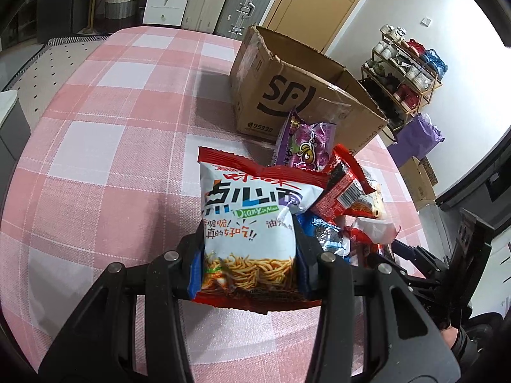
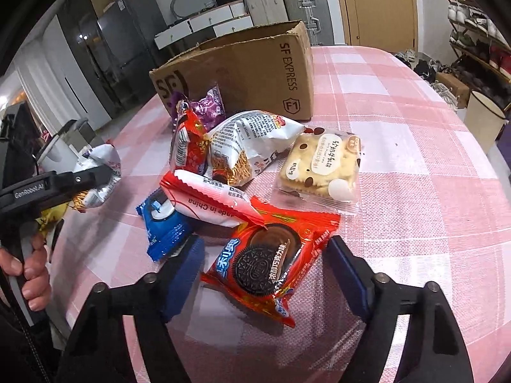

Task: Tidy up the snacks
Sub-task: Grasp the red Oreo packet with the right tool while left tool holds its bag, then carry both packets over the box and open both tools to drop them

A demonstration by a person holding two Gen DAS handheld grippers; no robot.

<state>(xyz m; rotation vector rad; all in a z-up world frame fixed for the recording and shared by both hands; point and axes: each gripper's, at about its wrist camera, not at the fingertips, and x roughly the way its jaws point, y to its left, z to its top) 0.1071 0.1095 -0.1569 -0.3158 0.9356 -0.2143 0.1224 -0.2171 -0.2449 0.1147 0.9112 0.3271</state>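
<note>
My left gripper point(image 1: 249, 255) is shut on a white and red noodle snack bag point(image 1: 252, 210), held just above the pink checked tablecloth point(image 1: 95, 134). The same bag point(image 2: 102, 166) shows at the left of the right wrist view. My right gripper point(image 2: 265, 245) is open and straddles a red chocolate cookie packet point(image 2: 268, 261) lying flat; its blue pads point(image 2: 188, 265) stand close beside it. Behind it lie a blue cookie packet point(image 2: 163, 226), a white and red packet point(image 2: 210, 204), a second noodle bag point(image 2: 249, 146), a clear biscuit packet point(image 2: 319, 166) and a purple packet point(image 2: 207, 108).
An open cardboard box point(image 1: 287, 95), also seen in the right wrist view point(image 2: 255, 73), stands on the table behind the pile. The purple packet point(image 1: 306, 146) leans against it. Beyond the table are a shoe rack point(image 1: 405, 73), suitcases point(image 2: 303, 6) and a beige bin point(image 2: 482, 121).
</note>
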